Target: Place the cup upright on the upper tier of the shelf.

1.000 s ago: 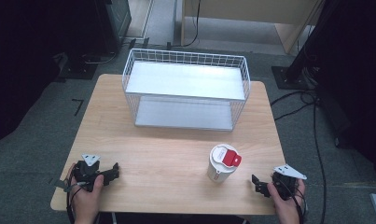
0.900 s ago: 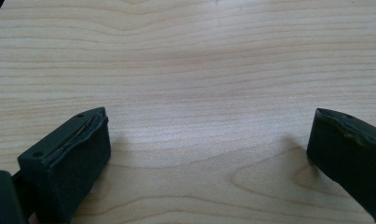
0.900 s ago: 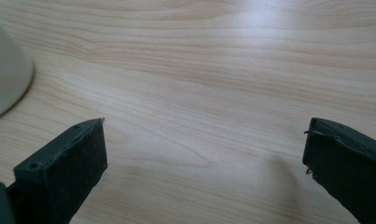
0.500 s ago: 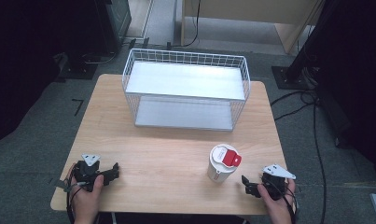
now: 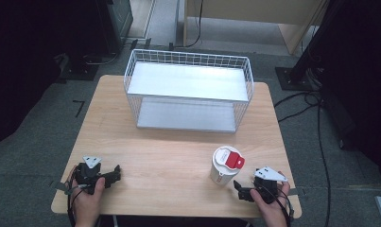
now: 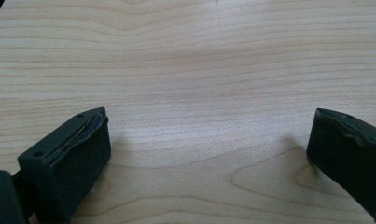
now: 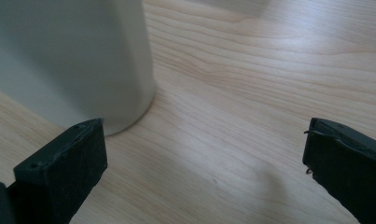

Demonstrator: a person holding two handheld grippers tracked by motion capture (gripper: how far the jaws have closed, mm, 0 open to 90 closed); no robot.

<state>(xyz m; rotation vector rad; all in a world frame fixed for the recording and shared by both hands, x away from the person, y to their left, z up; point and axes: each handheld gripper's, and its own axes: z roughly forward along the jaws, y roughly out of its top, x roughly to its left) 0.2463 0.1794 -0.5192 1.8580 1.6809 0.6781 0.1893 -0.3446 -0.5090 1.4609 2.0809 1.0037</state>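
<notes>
A white cup (image 5: 224, 166) with a white lid and red flap stands upright on the wooden table (image 5: 178, 156), front right. My right gripper (image 5: 243, 192) rests on the table just right of the cup, open, its jaws pointing left toward the cup. In the right gripper view the cup's white wall (image 7: 73, 60) rises just beyond the left jaw, and nothing lies between the jaws of the right gripper (image 7: 204, 161). My left gripper (image 5: 113, 174) lies near the front left corner, open. Between the spread jaws of the left gripper (image 6: 209, 149) lies bare wood.
A white wire basket (image 5: 188, 90) with two white shelf boards stands at the back middle of the table. Dark stands and cables (image 5: 316, 99) lie on the grey floor to the right. The front edge of the table runs just under both hands.
My right gripper has moved left along the front edge, closer to the cup, and now points at it. The left gripper and the cup have stayed put.
</notes>
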